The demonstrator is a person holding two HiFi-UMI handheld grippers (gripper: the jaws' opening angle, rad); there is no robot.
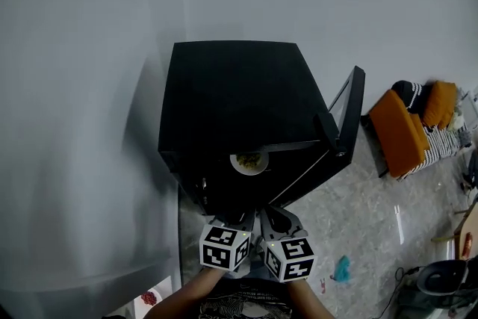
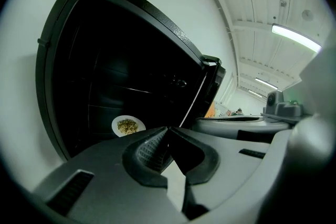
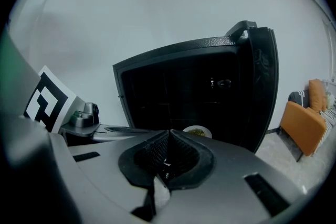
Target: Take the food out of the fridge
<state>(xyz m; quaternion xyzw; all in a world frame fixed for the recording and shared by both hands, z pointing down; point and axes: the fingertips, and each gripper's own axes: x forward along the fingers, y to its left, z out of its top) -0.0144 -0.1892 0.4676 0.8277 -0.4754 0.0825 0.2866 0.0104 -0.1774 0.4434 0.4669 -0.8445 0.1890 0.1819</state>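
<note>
A black fridge (image 1: 235,93) stands against the white wall with its door (image 1: 345,123) swung open to the right. Inside, on a low shelf, sits a white plate of yellowish food (image 1: 249,161), also visible as the plate (image 2: 128,125) in the left gripper view and the plate (image 3: 197,131) in the right gripper view. My left gripper (image 1: 233,219) and right gripper (image 1: 272,219) hover side by side just in front of the fridge opening, short of the plate. Both have their jaws closed together with nothing between them.
An orange chair (image 1: 407,129) with a striped cushion stands to the right on the marbled floor. A small teal object (image 1: 342,268) lies on the floor near my right side. A dark appliance (image 1: 441,280) sits at the bottom right.
</note>
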